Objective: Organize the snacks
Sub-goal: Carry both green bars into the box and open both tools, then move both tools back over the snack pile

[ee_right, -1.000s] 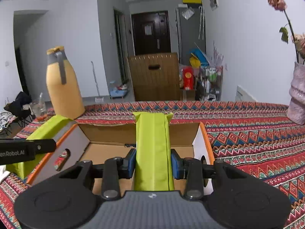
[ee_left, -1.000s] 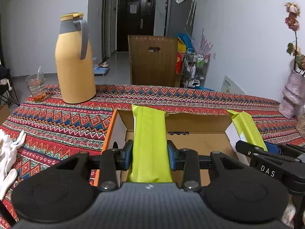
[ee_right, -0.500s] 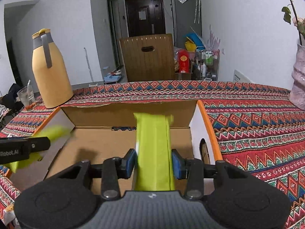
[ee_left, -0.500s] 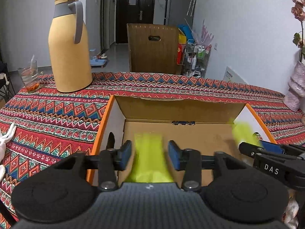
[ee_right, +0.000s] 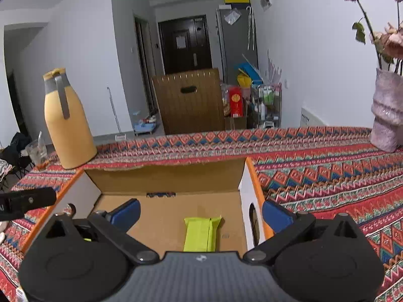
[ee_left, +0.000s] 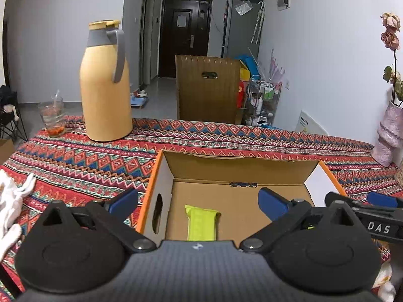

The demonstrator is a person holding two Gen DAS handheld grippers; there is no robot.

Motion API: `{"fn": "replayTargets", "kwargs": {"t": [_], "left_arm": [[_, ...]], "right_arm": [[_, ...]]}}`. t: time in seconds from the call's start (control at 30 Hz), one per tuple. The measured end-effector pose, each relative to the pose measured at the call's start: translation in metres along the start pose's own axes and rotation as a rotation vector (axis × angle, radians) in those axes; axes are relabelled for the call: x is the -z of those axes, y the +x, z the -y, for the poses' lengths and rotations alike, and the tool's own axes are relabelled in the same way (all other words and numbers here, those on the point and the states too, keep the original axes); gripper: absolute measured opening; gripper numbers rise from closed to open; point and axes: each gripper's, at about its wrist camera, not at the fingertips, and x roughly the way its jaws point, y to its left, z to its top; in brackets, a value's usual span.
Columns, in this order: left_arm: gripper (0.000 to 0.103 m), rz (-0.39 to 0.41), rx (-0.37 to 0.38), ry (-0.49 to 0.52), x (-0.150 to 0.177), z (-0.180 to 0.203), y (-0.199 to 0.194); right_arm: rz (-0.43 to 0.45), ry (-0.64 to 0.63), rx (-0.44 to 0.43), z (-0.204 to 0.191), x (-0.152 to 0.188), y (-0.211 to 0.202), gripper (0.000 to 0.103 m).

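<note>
An open cardboard box (ee_left: pixel 239 168) with orange edges stands on the patterned tablecloth. In the left wrist view a lime green snack packet (ee_left: pixel 201 222) lies flat on the box floor. My left gripper (ee_left: pixel 199 201) hovers above it with its jaws opening wide, and nothing is pressed between the blue pads. The right wrist view shows the same box (ee_right: pixel 163 178) with a second lime packet (ee_right: pixel 201 232) lying loose near its right wall. My right gripper (ee_right: pixel 201 212) is over it, jaws opening wide and holding nothing. Each gripper shows at the edge of the other's view.
A tall yellow thermos jug (ee_left: pixel 105 85) and a drinking glass (ee_left: pixel 53 115) stand at the table's far left. A pink vase (ee_left: pixel 389 136) with dried flowers is at the far right. White cloth (ee_left: pixel 10 214) lies at the left. A wooden chair (ee_left: pixel 206 88) stands behind the table.
Both grippers held a lime packet upright over the box. Both have spread their jaws wide, and the packets have dropped flat onto the box floor.
</note>
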Motion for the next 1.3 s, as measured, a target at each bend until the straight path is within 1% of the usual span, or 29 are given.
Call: {"fn": "replayTargets", "kwargs": {"t": [0.17,0.3,0.43,0.63,0.87,1.3], "left_arm": [[0.103,0.019,-0.006,0.017,0.000,0.001,-0.023],[0.103,0.025,-0.001,0.032,0.007,0.001,-0.044],[0.103,0.024,0.005,0.043,0.016,0.001,-0.063],[0.103,0.019,0.020,0.053,0.038,-0.002,-0.093],[0.103,-0.001,0.035,0.044,0.067,-0.011,-0.118],[0.103,-0.036,0.024,0.029,0.116,-0.030,-0.151]], "right_arm": [[0.043,-0.010,0.005,-0.003,-0.004,-0.028,0.103],[0.071,-0.015,0.004,-0.004,0.001,-0.055,0.103],[0.083,-0.018,0.002,-0.008,0.013,-0.081,0.103],[0.085,-0.049,0.003,-0.017,0.043,-0.118,0.103],[0.061,-0.059,0.001,-0.024,0.081,-0.150,0.103],[-0.041,-0.066,0.047,-0.029,0.148,-0.181,0.103]]}}
